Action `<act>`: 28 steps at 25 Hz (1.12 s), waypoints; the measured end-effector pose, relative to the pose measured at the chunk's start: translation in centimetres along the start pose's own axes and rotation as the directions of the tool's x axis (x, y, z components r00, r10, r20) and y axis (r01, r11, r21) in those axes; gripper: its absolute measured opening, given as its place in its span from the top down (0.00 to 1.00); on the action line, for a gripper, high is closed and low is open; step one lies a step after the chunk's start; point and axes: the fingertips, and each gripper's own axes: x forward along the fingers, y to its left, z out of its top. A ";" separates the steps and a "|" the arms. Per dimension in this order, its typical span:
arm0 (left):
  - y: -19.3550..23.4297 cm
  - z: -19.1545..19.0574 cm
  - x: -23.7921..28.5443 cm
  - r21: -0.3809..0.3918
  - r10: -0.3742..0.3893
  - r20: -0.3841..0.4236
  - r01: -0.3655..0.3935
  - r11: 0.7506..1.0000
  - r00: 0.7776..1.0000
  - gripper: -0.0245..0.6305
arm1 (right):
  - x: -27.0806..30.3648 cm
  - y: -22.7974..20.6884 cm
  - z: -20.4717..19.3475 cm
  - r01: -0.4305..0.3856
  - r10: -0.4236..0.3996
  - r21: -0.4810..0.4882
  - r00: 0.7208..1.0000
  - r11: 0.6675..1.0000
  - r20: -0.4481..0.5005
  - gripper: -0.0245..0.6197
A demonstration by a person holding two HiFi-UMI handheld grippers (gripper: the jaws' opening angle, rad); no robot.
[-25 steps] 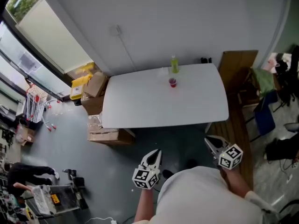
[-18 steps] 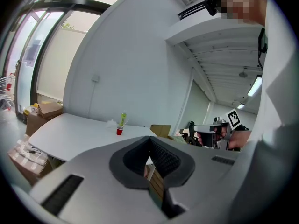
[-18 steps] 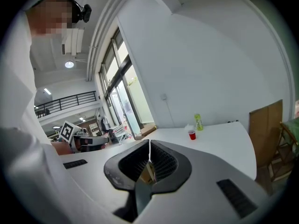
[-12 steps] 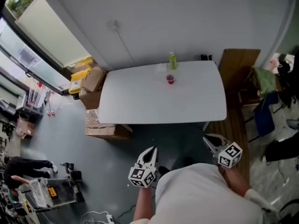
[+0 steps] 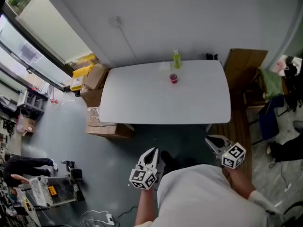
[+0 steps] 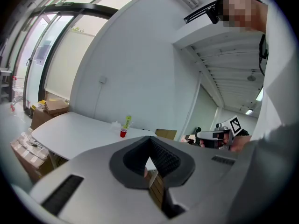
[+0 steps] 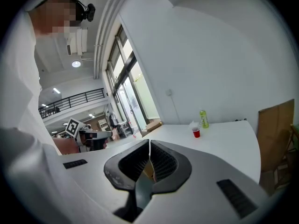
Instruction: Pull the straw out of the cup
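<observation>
A small red cup (image 5: 173, 78) stands near the far edge of the white table (image 5: 142, 108), far from both grippers. It also shows in the left gripper view, cup (image 6: 123, 133), and in the right gripper view, cup (image 7: 196, 133). The straw is too small to make out. My left gripper (image 5: 155, 151) hangs low in front of my body, short of the table's near edge, jaws together and empty (image 6: 149, 138). My right gripper (image 5: 211, 141) is off the table's near right corner, also shut on nothing (image 7: 149, 142).
A green bottle (image 5: 176, 59) stands just behind the cup, with a small pale object (image 7: 193, 123) beside it. Cardboard boxes (image 5: 105, 129) lie on the floor left of the table. A wooden board (image 5: 246, 70) leans at the right, near a chair with clothes (image 5: 267, 105).
The head view has shifted slightly. Both grippers stay shut and in nearly the same place before the table.
</observation>
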 end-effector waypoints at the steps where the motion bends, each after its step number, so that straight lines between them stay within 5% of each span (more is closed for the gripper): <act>1: 0.3 0.1 0.3 0.002 -0.002 -0.005 0.002 1.000 1.000 0.96 | 0.3 0.1 0.1 -0.006 0.006 0.002 1.000 1.000 -0.005 0.90; 28: 16.4 7.2 11.6 0.013 -0.234 -0.130 0.238 0.971 0.963 0.96 | 16.2 -4.2 5.8 0.237 -0.239 0.074 0.971 0.969 0.012 0.90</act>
